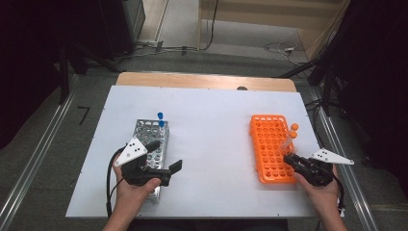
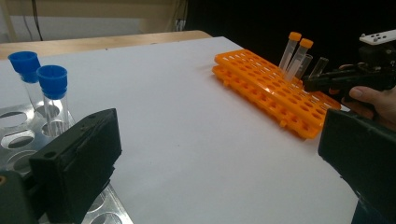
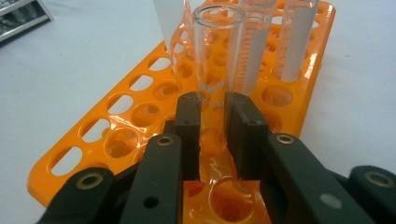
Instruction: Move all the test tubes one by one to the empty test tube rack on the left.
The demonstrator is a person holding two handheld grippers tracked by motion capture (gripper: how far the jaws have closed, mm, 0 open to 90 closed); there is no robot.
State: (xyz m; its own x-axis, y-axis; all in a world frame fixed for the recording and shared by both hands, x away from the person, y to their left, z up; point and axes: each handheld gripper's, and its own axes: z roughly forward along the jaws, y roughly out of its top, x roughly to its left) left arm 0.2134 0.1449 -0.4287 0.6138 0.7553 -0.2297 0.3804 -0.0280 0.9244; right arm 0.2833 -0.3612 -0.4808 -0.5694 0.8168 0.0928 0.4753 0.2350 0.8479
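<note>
The right gripper (image 3: 214, 114) is clamped on an open glass tube (image 3: 215, 60) standing upright in the orange rack (image 3: 116, 140), its long axis rising straight past the jaws. The left gripper (image 1: 163, 156) hangs apart over the metal rack (image 1: 144, 127), well away.

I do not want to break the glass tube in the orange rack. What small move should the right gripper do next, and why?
Probably lift straight up: the right gripper is shut on the open glass tube, whose bottom sits in a hole of the orange rack, with capped tubes close behind.
</note>
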